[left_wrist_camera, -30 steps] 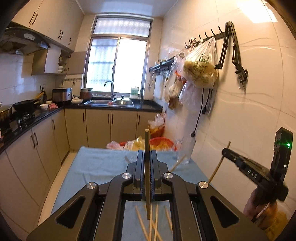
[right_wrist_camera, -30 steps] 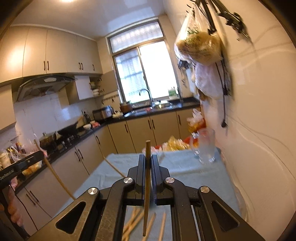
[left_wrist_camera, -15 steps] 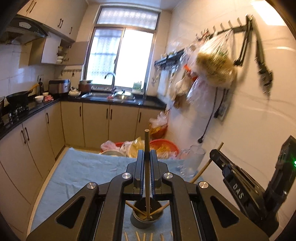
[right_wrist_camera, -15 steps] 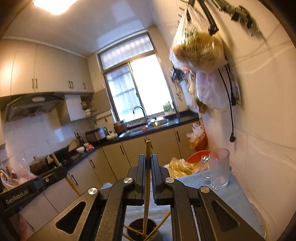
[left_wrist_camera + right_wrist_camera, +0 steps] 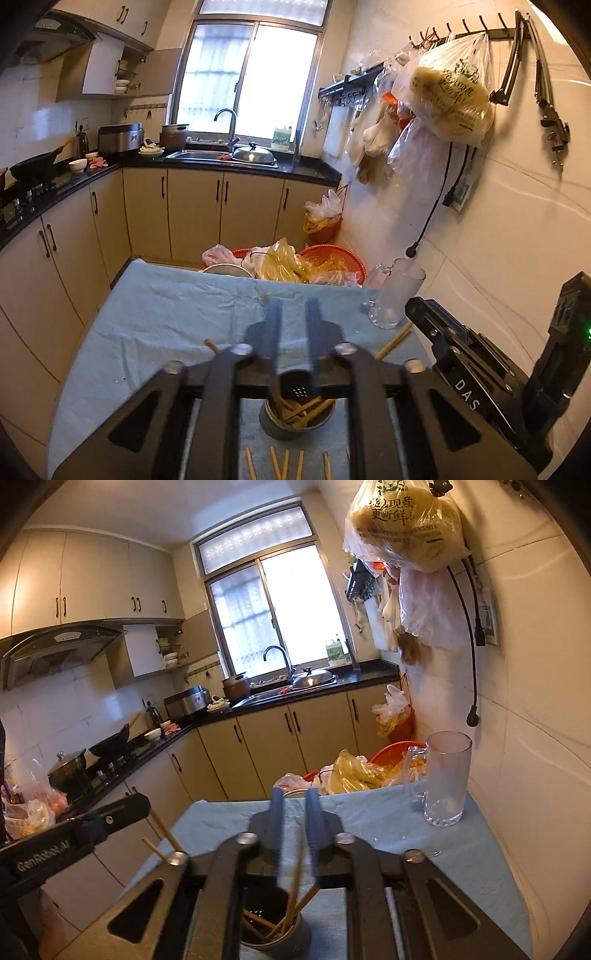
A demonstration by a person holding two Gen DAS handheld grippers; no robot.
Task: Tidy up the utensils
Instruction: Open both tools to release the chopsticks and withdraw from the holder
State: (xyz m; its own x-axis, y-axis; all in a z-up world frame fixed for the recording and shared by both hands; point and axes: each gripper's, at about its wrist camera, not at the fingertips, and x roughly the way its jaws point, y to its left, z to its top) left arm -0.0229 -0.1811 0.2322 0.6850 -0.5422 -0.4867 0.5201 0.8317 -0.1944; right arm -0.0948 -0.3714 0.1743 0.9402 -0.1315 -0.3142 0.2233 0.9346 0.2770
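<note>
Wooden chopsticks [image 5: 303, 408] are leaning inside the grey metal holder [image 5: 295, 424], which is standing on the near part of the surface [image 5: 166, 314], directly under both grippers. The left gripper [image 5: 293, 314] is hovering above the holder with its jaws opening and nothing between them; the right gripper [image 5: 295, 805] is doing the same, its jaws parting while 1 chopstick [image 5: 295, 878], blurred in the right wrist view, appears to be dropping from between them into the holder. Both are likely poised over the opening so that released sticks fall upright into it rather than scatter.

More loose chopsticks [image 5: 284, 463] are lying on the blue cloth at the near edge, just in front of the holder, so the sorting is probably still going on.

Far right on the surface, a clear glass mug [image 5: 445, 779] is standing beside the tiled wall. Beyond the far edge, red baskets [image 5: 332, 254] with plastic bags are sitting on the floor. Beige cabinets, a sink [image 5: 221, 155] under the window and a wok [image 5: 33, 168] on the left counter are filling the room.
</note>
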